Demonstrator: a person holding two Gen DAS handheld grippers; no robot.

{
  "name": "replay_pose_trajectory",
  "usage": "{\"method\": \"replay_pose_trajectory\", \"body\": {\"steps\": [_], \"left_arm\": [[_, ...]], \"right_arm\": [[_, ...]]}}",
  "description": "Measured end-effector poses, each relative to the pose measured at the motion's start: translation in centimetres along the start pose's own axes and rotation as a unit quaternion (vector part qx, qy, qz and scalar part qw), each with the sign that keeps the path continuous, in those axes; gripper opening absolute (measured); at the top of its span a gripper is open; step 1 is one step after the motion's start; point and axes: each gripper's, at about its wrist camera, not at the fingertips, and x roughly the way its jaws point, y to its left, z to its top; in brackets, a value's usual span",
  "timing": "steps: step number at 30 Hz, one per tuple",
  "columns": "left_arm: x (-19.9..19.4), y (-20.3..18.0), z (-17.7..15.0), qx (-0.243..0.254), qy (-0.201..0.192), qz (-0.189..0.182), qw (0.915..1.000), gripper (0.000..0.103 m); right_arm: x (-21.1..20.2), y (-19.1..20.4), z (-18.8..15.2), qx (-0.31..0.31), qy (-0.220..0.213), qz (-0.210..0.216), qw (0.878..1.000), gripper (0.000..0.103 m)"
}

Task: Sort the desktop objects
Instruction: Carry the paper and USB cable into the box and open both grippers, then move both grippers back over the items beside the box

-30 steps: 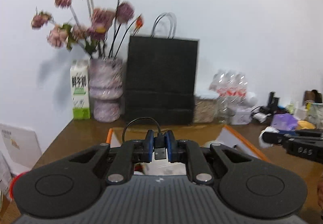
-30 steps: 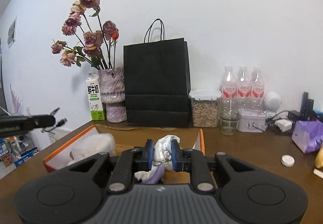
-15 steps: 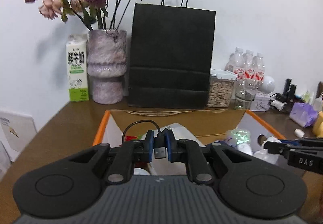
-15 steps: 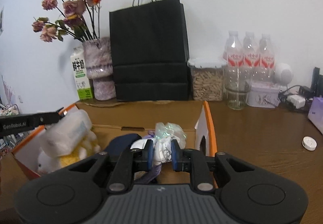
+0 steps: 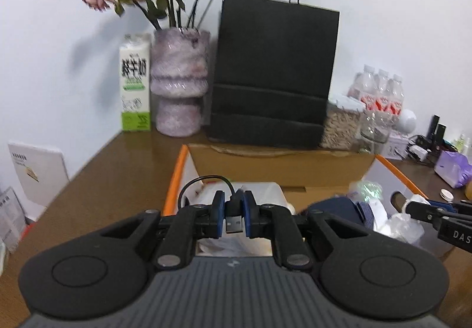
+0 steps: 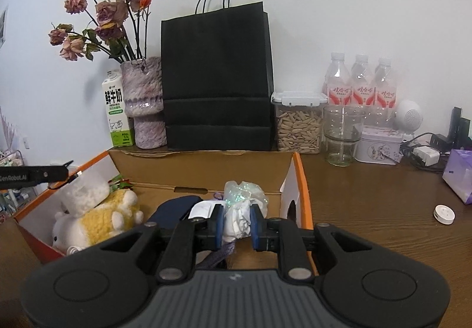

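While both claws hang over the open cardboard box (image 6: 206, 168), each is pinching something: the left gripper (image 5: 234, 217) is clamped on the plug end of a black USB cable (image 5: 234, 220), whose cord loops up and back above the fingers, and the right gripper (image 6: 235, 224) is squeezed on a crumpled white paper wad (image 6: 237, 220) (a bit of iridescent wrap sits just behind it). Below the right gripper the box holds a dark blue item (image 6: 174, 208), and toward its left side lies a yellow-and-white plush toy (image 6: 97, 221) with a white pouch (image 6: 85, 193) resting on top. Outside the box, on the brown wooden table (image 6: 368, 195), a small white round cap (image 6: 444, 213) lies to the right. Farther back, against the white wall, stand a milk carton (image 6: 116, 115), a mottled purple vase (image 6: 144, 103) of dried roses, a black paper bag (image 6: 216, 77), a clear jar of seeds (image 6: 298, 124), an empty glass (image 6: 342, 133) and three water bottles (image 6: 361, 83).
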Motion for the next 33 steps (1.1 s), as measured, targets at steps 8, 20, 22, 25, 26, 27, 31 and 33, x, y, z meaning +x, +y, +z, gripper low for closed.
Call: {"method": "replay_pose_trajectory", "body": {"steps": [8,20,22,25,26,27,31,33], "left_arm": [[-0.3,-0.8,-0.2,0.013,-0.003,-0.020,0.9997,0.013],[-1.2,-1.9,-0.4,0.038,-0.026,-0.026,0.9986,0.057],[-1.4,-2.0,-0.4,0.039,-0.030,-0.030,0.9983,0.070],[-1.7,-2.2,-0.5,0.043,-0.034,-0.030,0.9981,0.071],[-1.8,-2.2,-0.5,0.043,-0.034,-0.030,0.9980,0.072],[-1.9,-2.3,-0.5,0.044,-0.035,-0.030,0.9980,0.073],[-2.1,-2.3,-0.5,0.046,-0.038,-0.027,0.9978,0.076],[-2.2,-2.4,-0.5,0.048,-0.040,-0.024,0.9978,0.079]], "right_arm": [[0.2,0.4,-0.1,-0.006,0.004,0.003,1.000,0.018],[-0.9,0.7,0.1,-0.011,-0.019,-0.003,1.000,0.082],[-1.3,0.8,0.3,-0.014,-0.028,-0.006,0.999,0.090],[-1.5,0.8,0.3,-0.014,-0.030,-0.005,0.999,0.092],[-1.5,0.8,0.3,-0.014,-0.030,-0.006,0.999,0.092],[-1.6,0.8,0.3,-0.014,-0.029,-0.006,0.999,0.092],[-1.8,0.9,0.3,-0.016,-0.029,-0.005,0.999,0.092],[-1.9,1.0,0.3,-0.018,-0.029,-0.006,0.999,0.093]]}}
